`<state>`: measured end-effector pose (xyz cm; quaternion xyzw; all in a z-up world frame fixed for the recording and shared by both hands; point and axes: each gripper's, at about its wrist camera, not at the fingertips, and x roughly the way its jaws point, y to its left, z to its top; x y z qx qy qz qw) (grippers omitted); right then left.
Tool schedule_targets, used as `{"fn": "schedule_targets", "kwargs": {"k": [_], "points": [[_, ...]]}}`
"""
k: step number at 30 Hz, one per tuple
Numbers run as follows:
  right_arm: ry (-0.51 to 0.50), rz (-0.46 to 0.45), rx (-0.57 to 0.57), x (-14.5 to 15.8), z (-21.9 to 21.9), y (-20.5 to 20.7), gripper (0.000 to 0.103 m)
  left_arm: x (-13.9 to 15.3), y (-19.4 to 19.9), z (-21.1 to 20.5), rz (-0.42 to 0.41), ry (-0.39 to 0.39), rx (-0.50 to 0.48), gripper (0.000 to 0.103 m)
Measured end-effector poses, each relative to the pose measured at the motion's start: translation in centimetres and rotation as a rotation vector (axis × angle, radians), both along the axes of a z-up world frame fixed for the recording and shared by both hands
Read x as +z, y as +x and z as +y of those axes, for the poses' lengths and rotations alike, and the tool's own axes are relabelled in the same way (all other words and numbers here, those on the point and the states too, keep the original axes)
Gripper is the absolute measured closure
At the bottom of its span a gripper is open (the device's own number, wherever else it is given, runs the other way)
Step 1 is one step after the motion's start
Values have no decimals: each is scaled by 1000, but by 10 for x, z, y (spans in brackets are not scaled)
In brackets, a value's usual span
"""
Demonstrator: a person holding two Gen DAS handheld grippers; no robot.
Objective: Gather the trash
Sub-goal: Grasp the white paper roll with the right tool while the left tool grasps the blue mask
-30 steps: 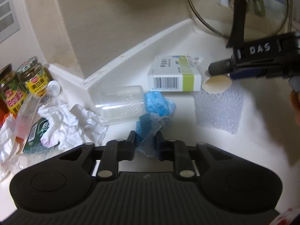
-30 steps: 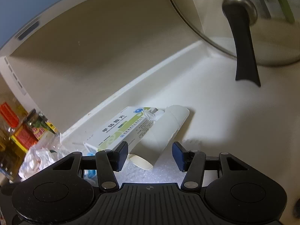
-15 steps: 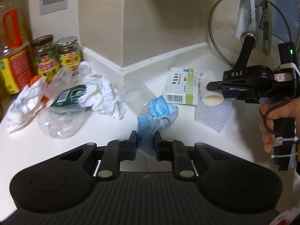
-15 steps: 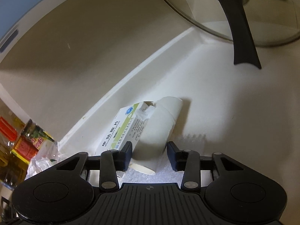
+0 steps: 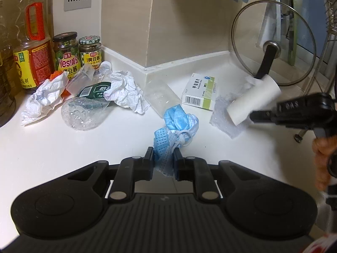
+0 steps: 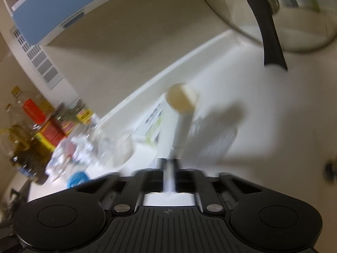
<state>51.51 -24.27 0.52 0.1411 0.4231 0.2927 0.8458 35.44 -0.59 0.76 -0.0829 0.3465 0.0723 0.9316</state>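
Note:
My left gripper point(image 5: 163, 161) is shut on a crumpled blue face mask point(image 5: 178, 124) and holds it above the white counter point(image 5: 84, 147). My right gripper point(image 6: 169, 166) is shut on a white paper tube point(image 6: 182, 116) and holds it lifted; it also shows in the left wrist view point(image 5: 252, 99). Still on the counter lie a medicine box point(image 5: 200, 91), a bubble-wrap piece point(image 5: 225, 118), a clear plastic cup point(image 5: 161, 97), crumpled white paper point(image 5: 126, 90), a crushed clear bottle point(image 5: 86, 110) and more crumpled paper point(image 5: 44, 97).
Sauce jars point(image 5: 78, 52) and oil bottles point(image 5: 31, 48) stand at the back left against the wall. A glass pot lid point(image 5: 271, 48) leans at the back right next to a metal rack point(image 5: 324, 42). A wall corner point(image 5: 147, 67) juts out behind the trash.
My left gripper has pulled back and up with the mask. My right gripper closed on the paper tube and lifted it off the counter, away from the medicine box.

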Motion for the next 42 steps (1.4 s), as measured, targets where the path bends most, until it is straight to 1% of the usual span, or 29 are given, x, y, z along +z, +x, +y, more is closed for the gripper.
{"fn": "schedule_targets", "kwargs": {"k": [4,6,8,10,11,12,13,14,15,18,21,23,25,27,28,30,34,38,42], "points": [[-55,0,56,-6,-2,-20,102,-2,-10,2,8,-2,7,87],[-96,-17,94,-8,-1,-28,102,-3,-13,3,12,-3,15,87],[-163,-77,138,-6,0,-37,102,-3,-15,4,13,-2,22,87],[-248,-162,190,-3,2,-44,101,-4,-15,4,15,-1,23,87],[-296,-207,213,-1,2,-47,94,-4,-14,4,16,-2,22,87],[-340,-251,236,0,3,-47,69,-4,-12,3,16,-1,22,87],[-374,-287,254,0,1,-46,52,-4,-10,2,16,-1,21,87],[-403,-326,268,0,0,-45,29,-4,-8,1,15,0,19,87],[-425,-364,286,1,-1,-44,27,-4,-7,0,14,0,19,87],[-536,-451,398,-6,5,-35,27,-4,-1,-3,18,1,18,87],[-611,-503,481,-19,11,-24,27,-6,2,-6,29,5,20,87],[-626,-509,512,-25,15,-13,27,-7,3,-7,38,6,23,87],[-616,-482,537,-29,18,-3,27,-8,3,-7,45,4,26,87],[-623,-477,557,-32,21,3,28,-9,4,-7,49,6,29,87],[-629,-476,563,-33,23,5,30,-10,5,-7,50,5,30,87],[-619,-465,563,-34,22,8,44,-10,5,-6,53,4,30,87],[-631,-480,571,-30,25,0,55,-10,3,-6,51,1,31,87],[-611,-501,544,-18,24,-14,73,-9,-3,-6,46,1,29,87],[-587,-499,518,-11,25,-25,74,-7,-12,-6,34,-5,27,87]]}}
